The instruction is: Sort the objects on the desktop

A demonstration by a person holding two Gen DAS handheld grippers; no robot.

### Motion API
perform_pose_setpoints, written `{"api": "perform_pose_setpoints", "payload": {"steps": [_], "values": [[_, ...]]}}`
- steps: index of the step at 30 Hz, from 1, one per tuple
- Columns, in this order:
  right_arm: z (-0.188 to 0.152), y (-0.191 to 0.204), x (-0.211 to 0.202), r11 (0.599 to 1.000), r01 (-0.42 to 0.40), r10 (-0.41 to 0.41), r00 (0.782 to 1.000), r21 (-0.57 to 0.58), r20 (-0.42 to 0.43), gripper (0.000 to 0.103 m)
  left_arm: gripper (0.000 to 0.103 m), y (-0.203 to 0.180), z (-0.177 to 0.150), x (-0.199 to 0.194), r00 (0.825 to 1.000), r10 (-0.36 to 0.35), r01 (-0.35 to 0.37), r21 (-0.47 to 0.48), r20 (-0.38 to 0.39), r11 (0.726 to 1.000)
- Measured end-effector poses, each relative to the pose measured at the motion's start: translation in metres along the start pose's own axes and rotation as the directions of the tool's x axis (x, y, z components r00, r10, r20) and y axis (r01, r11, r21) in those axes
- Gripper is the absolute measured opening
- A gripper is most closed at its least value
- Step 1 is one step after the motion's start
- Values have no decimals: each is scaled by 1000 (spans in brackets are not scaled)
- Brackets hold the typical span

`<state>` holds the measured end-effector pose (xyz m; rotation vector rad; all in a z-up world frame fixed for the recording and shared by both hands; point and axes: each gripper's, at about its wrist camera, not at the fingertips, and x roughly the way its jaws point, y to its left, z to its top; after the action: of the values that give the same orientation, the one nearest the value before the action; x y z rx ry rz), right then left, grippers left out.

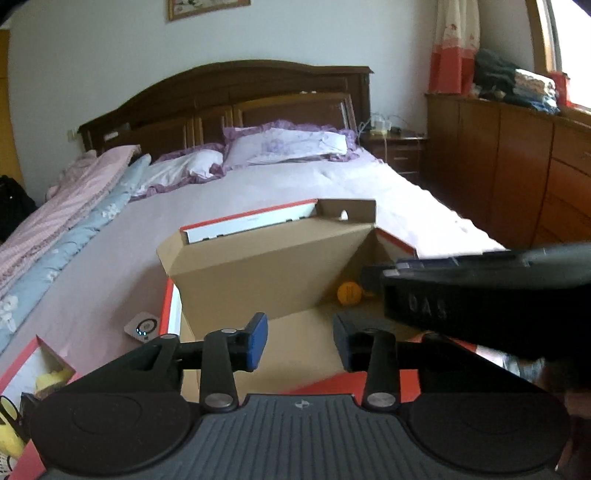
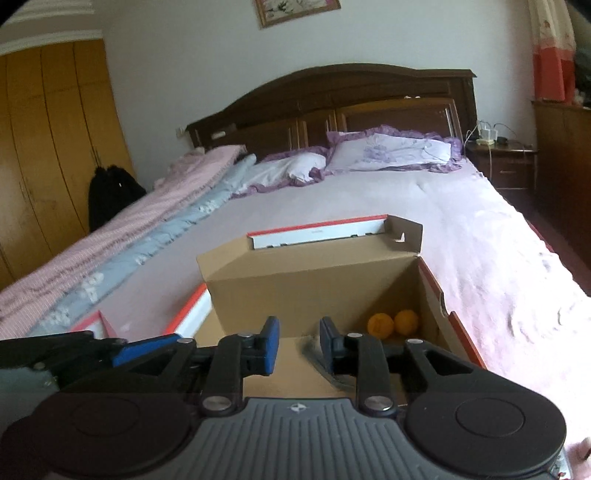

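- The scene is a bedroom, and the things lie on a bed [image 2: 369,206] covered with a pale lilac sheet rather than on a worktop.
- A dark wooden headboard [image 2: 332,99] stands against a white wall, with a framed picture [image 2: 295,9] hanging above it.
- Two pillows with purple frills [image 2: 388,151] lie at the head, and folded pink and blue quilts [image 2: 122,240] run along the bed's left side.
- A yellow wooden wardrobe [image 2: 48,140] fills the left wall; a dark nightstand [image 2: 506,162] and a brown cabinet [image 1: 517,166] stand to the right, beside a red-and-white curtain [image 1: 454,48].
- An open cardboard box [image 2: 314,284] with red-and-white outer sides sits on the sheet, its lid flap standing up at the back.
- Two orange balls [image 2: 393,323] rest touching each other in the box's far right corner; the left wrist view shows only one ball clearly.
- The left tongs [image 1: 300,341] hang over the box's near edge, their blue pads partly apart with nothing between them.
- The right tongs [image 2: 297,345] also sit above the box floor, pads a little apart and empty.
- A small white device [image 1: 142,328] with lit dots lies on the sheet left of the box.
- Another red-edged box [image 1: 22,365] holding something yellow sits at the lower left.
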<state>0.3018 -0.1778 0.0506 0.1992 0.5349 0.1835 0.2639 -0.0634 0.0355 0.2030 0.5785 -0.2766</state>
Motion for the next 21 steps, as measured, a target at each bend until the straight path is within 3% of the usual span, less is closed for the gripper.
{"api": "perform_pose_setpoints", "payload": {"steps": [2, 12, 21], "values": [[-10, 0, -3, 1000, -1, 1, 1000, -13, 10, 38, 50, -1, -18, -3, 1000, -13, 14, 6, -18, 1000], [-86, -11, -52, 999, -13, 13, 1000, 39, -7, 39, 51, -21, -122, -33, 988, -68, 64, -33, -141, 997], [-161, -17, -88, 994, 13, -2, 995, 108, -97, 39, 51, -31, -167, -23, 961, -99, 84, -69, -259, 994]]}}
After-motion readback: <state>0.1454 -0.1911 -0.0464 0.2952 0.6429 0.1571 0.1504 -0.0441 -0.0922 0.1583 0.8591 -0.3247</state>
